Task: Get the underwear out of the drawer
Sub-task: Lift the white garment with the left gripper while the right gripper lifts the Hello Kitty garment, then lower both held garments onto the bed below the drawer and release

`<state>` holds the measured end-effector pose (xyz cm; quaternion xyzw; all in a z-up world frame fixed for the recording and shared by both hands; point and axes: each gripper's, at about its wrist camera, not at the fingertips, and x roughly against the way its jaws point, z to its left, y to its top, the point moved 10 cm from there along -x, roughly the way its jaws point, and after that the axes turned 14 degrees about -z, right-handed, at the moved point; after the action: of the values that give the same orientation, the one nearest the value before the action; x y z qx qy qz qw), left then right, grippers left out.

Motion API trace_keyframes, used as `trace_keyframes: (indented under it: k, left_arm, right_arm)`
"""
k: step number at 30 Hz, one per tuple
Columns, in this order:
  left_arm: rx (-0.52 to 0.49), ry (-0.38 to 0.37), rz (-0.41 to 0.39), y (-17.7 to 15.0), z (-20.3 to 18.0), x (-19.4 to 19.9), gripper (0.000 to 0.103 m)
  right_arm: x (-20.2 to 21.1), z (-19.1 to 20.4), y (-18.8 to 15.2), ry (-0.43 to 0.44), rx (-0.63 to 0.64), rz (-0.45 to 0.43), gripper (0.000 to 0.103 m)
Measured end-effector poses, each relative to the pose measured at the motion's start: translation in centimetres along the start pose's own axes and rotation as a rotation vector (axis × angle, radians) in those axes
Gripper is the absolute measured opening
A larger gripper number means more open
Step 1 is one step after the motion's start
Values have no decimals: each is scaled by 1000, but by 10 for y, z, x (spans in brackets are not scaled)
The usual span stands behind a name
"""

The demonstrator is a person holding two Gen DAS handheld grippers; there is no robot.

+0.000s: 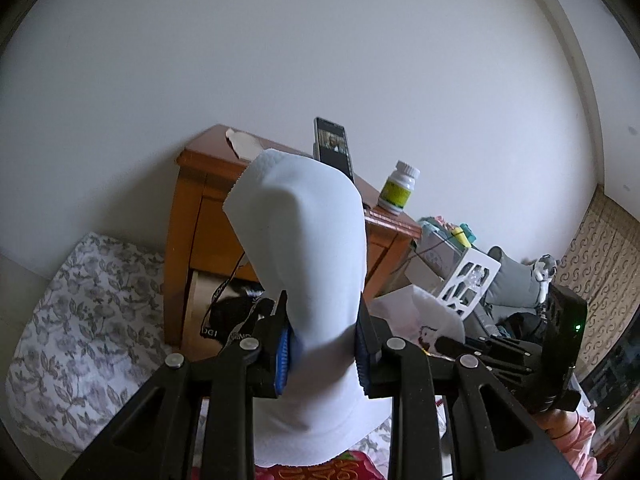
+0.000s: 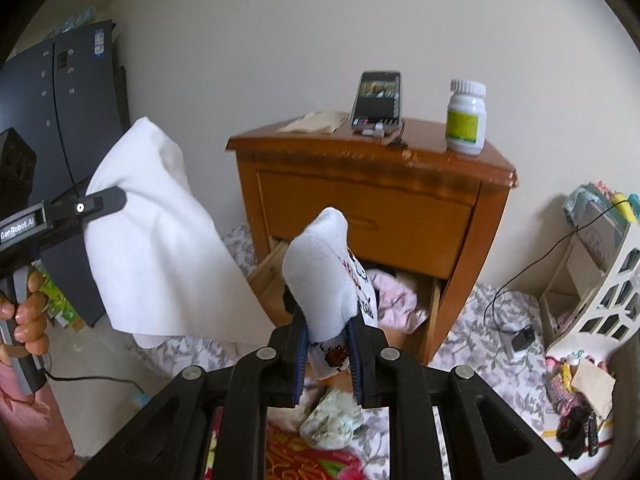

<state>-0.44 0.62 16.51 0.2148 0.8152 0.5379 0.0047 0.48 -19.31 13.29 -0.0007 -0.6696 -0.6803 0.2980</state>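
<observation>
In the left wrist view my left gripper (image 1: 323,312) is shut on a plain white underwear piece (image 1: 308,240), which stands up between the fingers and hangs below them. In the right wrist view my right gripper (image 2: 326,326) is shut on a second white garment with dark and red print (image 2: 320,276), held in front of the open lower drawer (image 2: 264,276). The wooden nightstand (image 2: 360,208) has its upper drawer closed. A pink garment (image 2: 396,300) lies in the open drawer. The left gripper (image 2: 116,202) with its white cloth (image 2: 160,240) shows at the left, well clear of the drawer.
A phone (image 2: 378,100), a white pill bottle (image 2: 466,120) and a beige cloth (image 2: 316,122) stand on the nightstand top. A white cut-out rack (image 2: 600,300) and cables sit at the right. Floral bedding (image 1: 88,320) lies below. A crumpled pale cloth (image 2: 332,420) rests under my right gripper.
</observation>
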Motion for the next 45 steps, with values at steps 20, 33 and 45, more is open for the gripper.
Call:
trace_keyframes:
  k: [20,33,45]
  left_arm:
    - [71,31,294,-124,20,-25,29]
    - [107,137,509,-213,55,-67,33]
    - [73,248,609,-252,87,-104,37]
  right_arm:
    - [-23,11,-113,64,-93,226,21]
    - [-68,-12,-172,-4,-129,396,22]
    - [-119,-11,-216,-33,-183,525,22]
